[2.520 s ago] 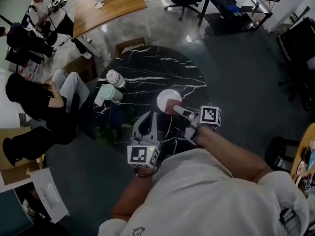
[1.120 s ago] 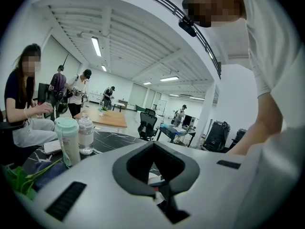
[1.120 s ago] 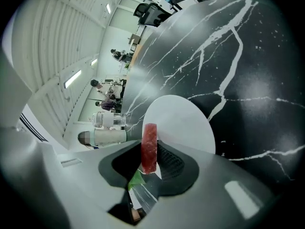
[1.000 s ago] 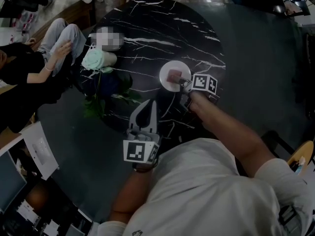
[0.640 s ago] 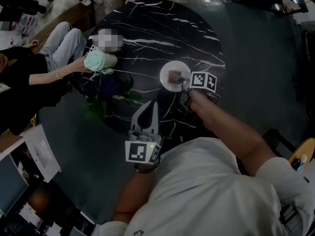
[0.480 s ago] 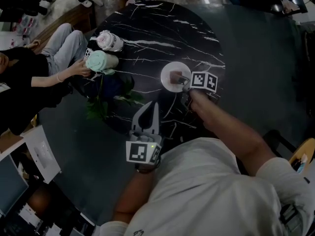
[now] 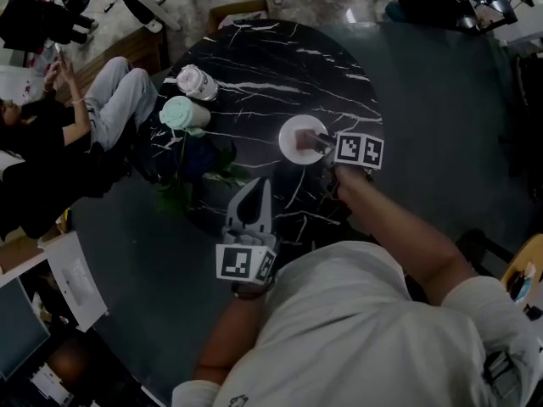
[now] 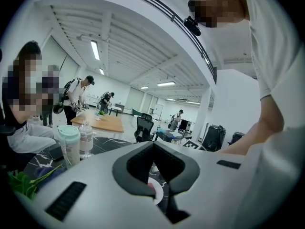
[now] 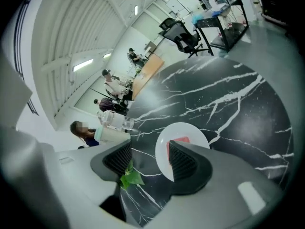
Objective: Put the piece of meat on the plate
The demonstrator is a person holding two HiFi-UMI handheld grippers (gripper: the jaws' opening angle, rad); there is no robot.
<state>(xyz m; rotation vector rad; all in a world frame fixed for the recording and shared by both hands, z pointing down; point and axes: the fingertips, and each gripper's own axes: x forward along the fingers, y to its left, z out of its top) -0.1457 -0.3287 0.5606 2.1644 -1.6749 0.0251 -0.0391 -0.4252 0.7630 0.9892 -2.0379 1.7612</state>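
Meat: the red piece of meat (image 9: 181,140) lies on the white plate (image 9: 182,128), right of centre on the round black marble table (image 7: 280,66).
Right gripper: the right gripper (image 9: 148,152) hovers over the plate's near right edge. Its jaws have just been opening and stand wide apart, with nothing between the pads.
Left gripper: the left gripper (image 7: 257,190) is held over the table's near edge, well apart from the plate, jaw tips together on nothing.
Far left: a mint cup (image 7: 182,114) and a clear bottle (image 7: 193,81) stand side by side, green leaves (image 9: 129,177) near them.
Bystander: a seated person (image 7: 93,117) beside the table's left edge.
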